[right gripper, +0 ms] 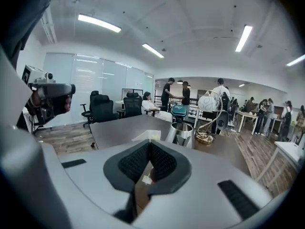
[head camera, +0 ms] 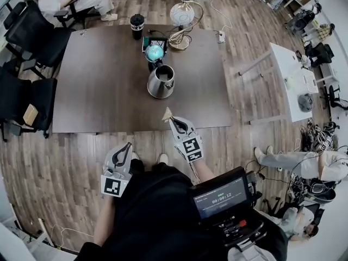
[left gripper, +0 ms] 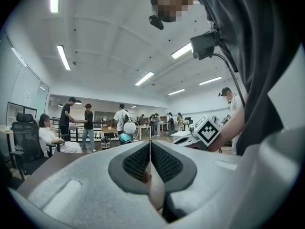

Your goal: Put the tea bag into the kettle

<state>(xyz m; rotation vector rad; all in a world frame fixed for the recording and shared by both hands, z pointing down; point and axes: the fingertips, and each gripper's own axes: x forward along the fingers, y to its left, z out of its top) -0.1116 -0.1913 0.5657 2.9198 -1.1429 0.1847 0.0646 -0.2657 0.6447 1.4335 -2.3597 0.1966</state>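
Left gripper: held low beside the person's body, short of the tabletop edge. In the left gripper view its fingers are pressed together with nothing between them. It is well apart from the task items and plays no part at this moment.

Kettle: stands upright near the middle of the tabletop with its mouth open and facing up. No lid is visible on it.

Tea bag: a pale, flat piece that projects forward from the fingertips of the right gripper, over the near edge of the tabletop. It is not yet in the kettle.

Right gripper, right gripper view: fingers are closed narrowly on the tea bag, and a small white tag shows in the gap behind the tips.

Governing relation: the kettle lies ahead of the right fingers and a little to the right of their line, near but not touching. The right gripper is much the nearer one. Judgement: the next move calls for carrying the bag forward and up over the rim, then down into the mouth
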